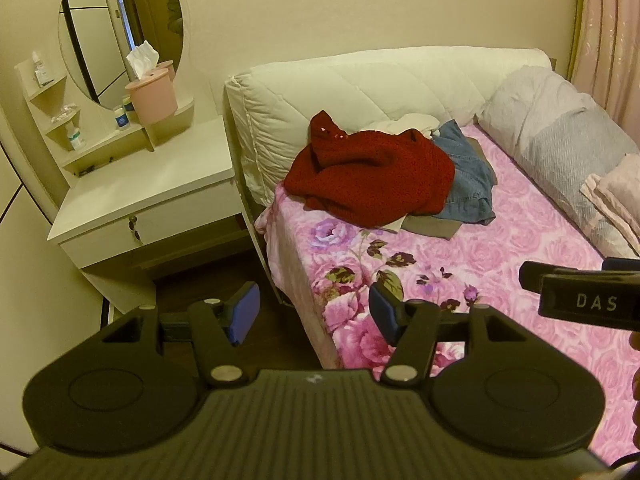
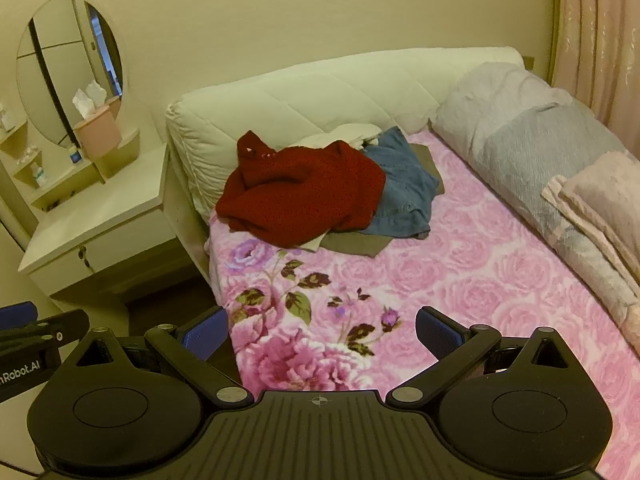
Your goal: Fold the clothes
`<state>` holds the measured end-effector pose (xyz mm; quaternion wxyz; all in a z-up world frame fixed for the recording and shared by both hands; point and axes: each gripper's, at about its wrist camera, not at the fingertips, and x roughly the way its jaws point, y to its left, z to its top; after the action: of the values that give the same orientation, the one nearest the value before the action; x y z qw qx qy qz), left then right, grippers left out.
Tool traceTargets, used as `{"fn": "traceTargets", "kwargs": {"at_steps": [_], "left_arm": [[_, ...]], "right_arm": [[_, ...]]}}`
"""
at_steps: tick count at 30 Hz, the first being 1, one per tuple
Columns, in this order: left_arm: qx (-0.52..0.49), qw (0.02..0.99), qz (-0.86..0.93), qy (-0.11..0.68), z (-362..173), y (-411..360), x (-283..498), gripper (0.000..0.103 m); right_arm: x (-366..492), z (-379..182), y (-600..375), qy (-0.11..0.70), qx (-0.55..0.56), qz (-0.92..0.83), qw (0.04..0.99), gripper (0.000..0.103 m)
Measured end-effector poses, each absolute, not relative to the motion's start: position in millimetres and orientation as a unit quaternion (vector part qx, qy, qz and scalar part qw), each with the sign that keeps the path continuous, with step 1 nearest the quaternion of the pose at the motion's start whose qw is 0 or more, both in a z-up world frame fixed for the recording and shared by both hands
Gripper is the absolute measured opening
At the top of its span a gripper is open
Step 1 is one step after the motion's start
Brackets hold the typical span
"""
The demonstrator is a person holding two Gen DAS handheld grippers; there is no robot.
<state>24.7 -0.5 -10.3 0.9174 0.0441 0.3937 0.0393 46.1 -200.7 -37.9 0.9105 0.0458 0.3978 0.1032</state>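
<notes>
Two released tongs, left tongs (image 1: 314, 314) and right tongs (image 2: 322, 334), hover above the pink floral bed (image 2: 460, 280); best lift the crumpled red knitted sweater (image 2: 304, 196) first.

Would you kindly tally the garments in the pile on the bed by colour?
Red: 1, knit sweater
Blue: 1, denim garment
Olive-brown: 1, garment
Cream: 1, garment
Total: 4 visible; more may lie hidden underneath.
</notes>
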Motion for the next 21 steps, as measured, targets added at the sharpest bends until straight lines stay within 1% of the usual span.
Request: {"fn": "traceTargets", "kwargs": {"at_steps": [12,21], "left_arm": [[0.054,0.913,0.023,0.403,-18,-3,48,0.057],[0.046,0.903,-0.005,0.428,-40,6,97,0.057]], "right_arm": [[57,-42,-199,0.397,0.043,0.106,0.911,0.102],[94,-53,-200,0.405,0.056,0.091,0.908,0.102]]}}
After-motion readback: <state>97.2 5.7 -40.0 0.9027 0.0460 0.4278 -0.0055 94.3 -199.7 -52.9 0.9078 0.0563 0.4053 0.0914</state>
